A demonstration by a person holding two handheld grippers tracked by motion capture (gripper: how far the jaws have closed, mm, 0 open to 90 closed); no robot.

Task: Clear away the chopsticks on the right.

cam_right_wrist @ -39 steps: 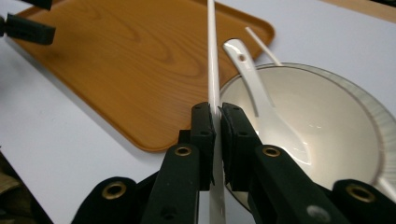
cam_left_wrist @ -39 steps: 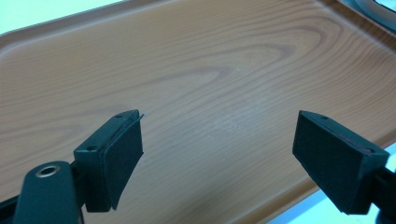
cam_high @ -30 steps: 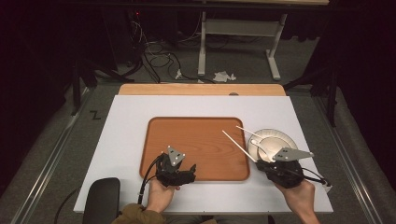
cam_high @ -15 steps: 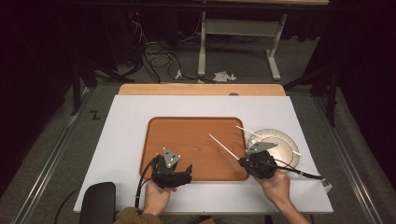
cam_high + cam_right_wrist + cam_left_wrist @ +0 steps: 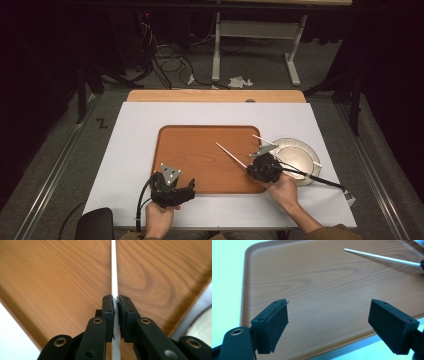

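A brown wooden tray (image 5: 200,155) lies in the middle of the white table. My right gripper (image 5: 251,167) hovers over the tray's right edge, shut on a white chopstick (image 5: 231,154) that points up-left across the tray. The right gripper view has the pads (image 5: 115,298) pinching the chopstick (image 5: 114,270) above the wood grain (image 5: 62,272). A second white chopstick (image 5: 262,138) rests across a round plate (image 5: 300,155) just right of the tray. My left gripper (image 5: 191,186) sits at the tray's front edge, open and holding nothing (image 5: 329,312), facing the tray (image 5: 324,282) and the held chopstick (image 5: 382,257).
The table has a white cover (image 5: 130,150) with a wooden strip (image 5: 215,96) along its far edge. A black rounded object (image 5: 95,225) stands at the near left corner. The right gripper's cable (image 5: 320,178) trails over the plate. Cables and a desk frame lie on the floor beyond.
My right gripper has carried the chopstick leftward and lower, from above the plate to over the tray's right part. The left gripper has shifted slightly left along the tray's front edge.
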